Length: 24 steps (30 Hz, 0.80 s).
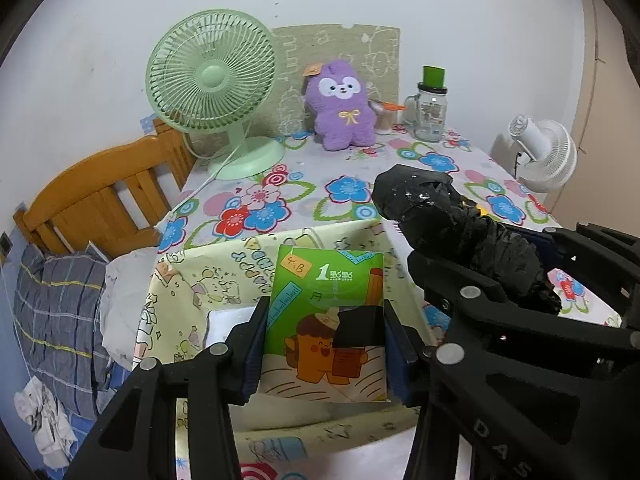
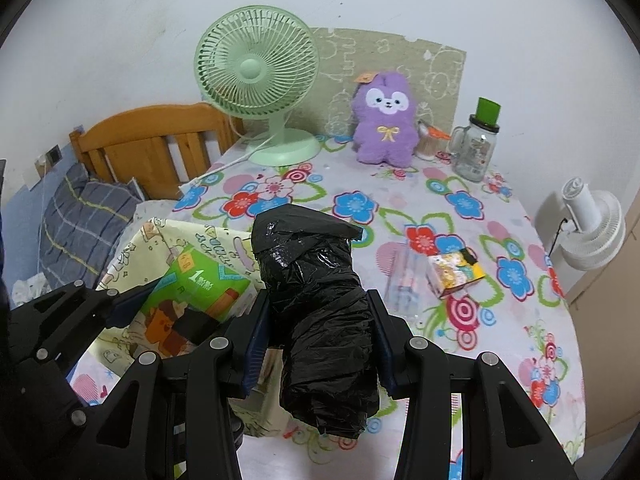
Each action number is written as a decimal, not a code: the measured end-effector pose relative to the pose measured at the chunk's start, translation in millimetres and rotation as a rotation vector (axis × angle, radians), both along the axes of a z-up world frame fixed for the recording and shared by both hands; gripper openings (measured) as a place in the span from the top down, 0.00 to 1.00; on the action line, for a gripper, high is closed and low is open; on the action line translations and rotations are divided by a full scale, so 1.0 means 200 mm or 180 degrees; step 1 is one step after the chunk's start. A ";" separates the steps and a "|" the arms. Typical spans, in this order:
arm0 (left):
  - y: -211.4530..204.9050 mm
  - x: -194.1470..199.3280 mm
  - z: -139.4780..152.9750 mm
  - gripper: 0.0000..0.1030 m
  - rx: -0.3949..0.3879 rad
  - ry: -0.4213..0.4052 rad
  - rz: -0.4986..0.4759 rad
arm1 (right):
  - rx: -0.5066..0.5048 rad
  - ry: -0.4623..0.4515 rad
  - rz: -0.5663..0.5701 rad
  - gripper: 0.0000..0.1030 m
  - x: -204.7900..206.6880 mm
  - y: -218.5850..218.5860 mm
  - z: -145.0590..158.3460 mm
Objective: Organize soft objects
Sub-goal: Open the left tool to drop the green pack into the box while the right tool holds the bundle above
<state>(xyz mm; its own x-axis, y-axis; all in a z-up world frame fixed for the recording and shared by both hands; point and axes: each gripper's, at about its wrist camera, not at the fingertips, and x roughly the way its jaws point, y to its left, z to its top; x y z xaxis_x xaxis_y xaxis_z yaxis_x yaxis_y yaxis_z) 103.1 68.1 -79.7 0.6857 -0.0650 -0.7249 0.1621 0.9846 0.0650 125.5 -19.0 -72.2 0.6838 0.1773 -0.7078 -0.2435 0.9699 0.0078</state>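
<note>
With the left hand-held gripper (image 1: 324, 344) clamping a green pouch (image 1: 326, 320) and the right hand-held gripper (image 2: 318, 344) squeezing a black bundle (image 2: 320, 320), both seemed mid-sorting above the yellow bag (image 1: 192, 292), nothing yet put away.

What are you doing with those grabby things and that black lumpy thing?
A person is tidying soft things at a flowery table with two grippers. The left gripper is shut on a green packet, which sits in the mouth of a yellow cartoon bag. The right gripper is shut on a black plastic bundle, held just beside the bag. A purple plush sits at the back, between a green fan and a jar.
</note>
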 end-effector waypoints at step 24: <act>0.23 0.08 -0.16 0.07 0.0160 0.0129 0.0367 | -0.0070 0.0186 0.0460 0.41 0.11 0.23 -0.14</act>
<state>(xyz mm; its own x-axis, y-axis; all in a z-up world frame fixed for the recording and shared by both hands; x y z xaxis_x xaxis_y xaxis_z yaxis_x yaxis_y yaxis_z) 119.2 113.6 -111.6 0.6565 0.0496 -0.7527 0.0515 0.9926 0.1103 146.5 27.5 -100.2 0.6097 0.2549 -0.7505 -0.3803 0.9249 0.0052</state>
